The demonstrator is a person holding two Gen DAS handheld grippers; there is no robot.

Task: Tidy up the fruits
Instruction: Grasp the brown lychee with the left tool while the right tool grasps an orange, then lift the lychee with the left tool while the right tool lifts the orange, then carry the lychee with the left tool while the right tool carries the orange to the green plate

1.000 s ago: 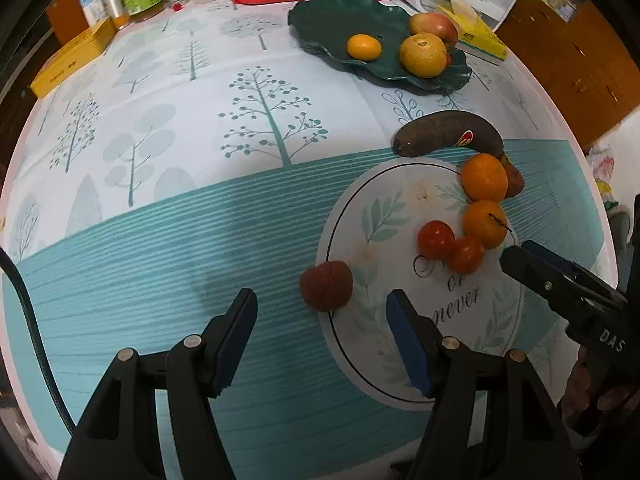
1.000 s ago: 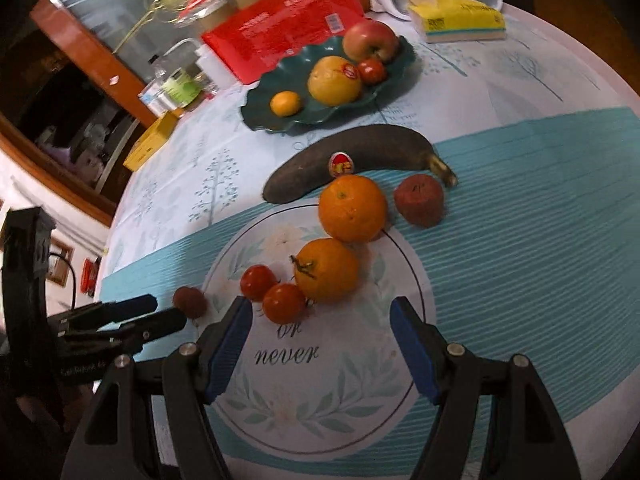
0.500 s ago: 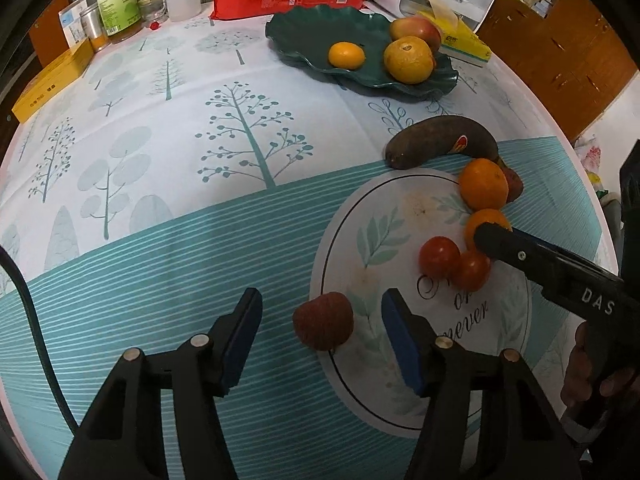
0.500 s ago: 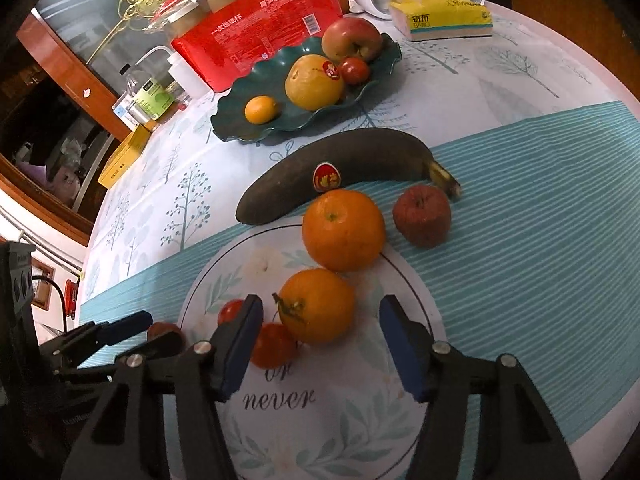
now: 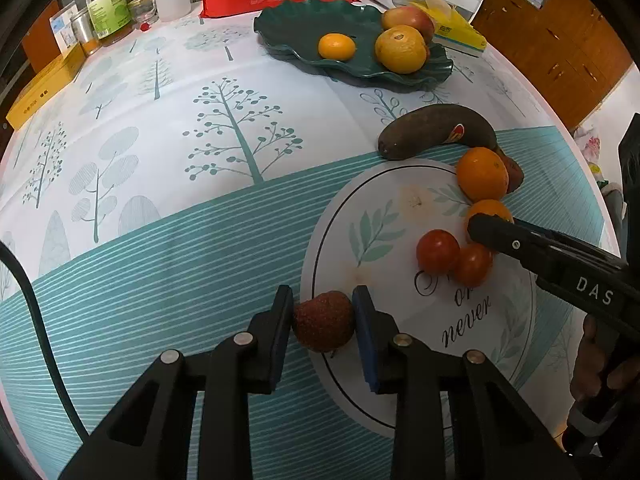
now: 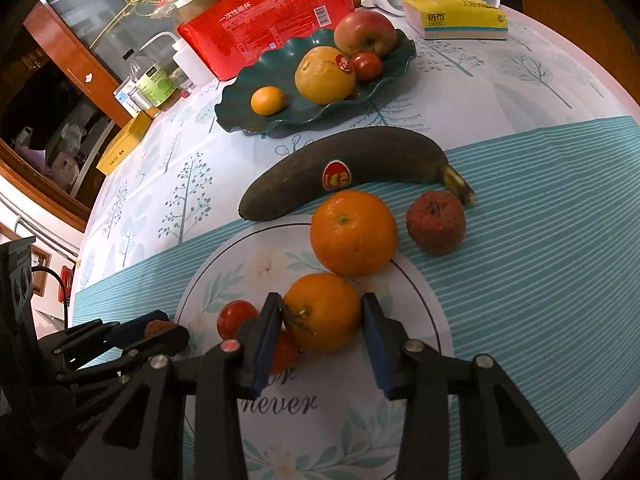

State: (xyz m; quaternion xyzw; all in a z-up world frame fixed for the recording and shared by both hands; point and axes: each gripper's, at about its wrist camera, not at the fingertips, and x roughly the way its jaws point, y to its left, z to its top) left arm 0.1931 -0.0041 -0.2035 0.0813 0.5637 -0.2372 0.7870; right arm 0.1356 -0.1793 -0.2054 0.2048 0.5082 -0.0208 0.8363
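My left gripper (image 5: 323, 322) has just closed its blue pads on a wrinkled red-brown fruit (image 5: 323, 321) at the rim of the printed white circle on the tablecloth (image 5: 168, 240); my right gripper (image 5: 486, 230) comes in from the right, its tip over an orange (image 5: 489, 210) (grip not readable from here); two tomatoes (image 5: 438, 250) touch each other just left of that tip; another orange (image 5: 482, 173) and a dark banana (image 5: 434, 130) lie beyond; green plate (image 5: 288, 28) far back holds a small orange, a yellow fruit, an apple.
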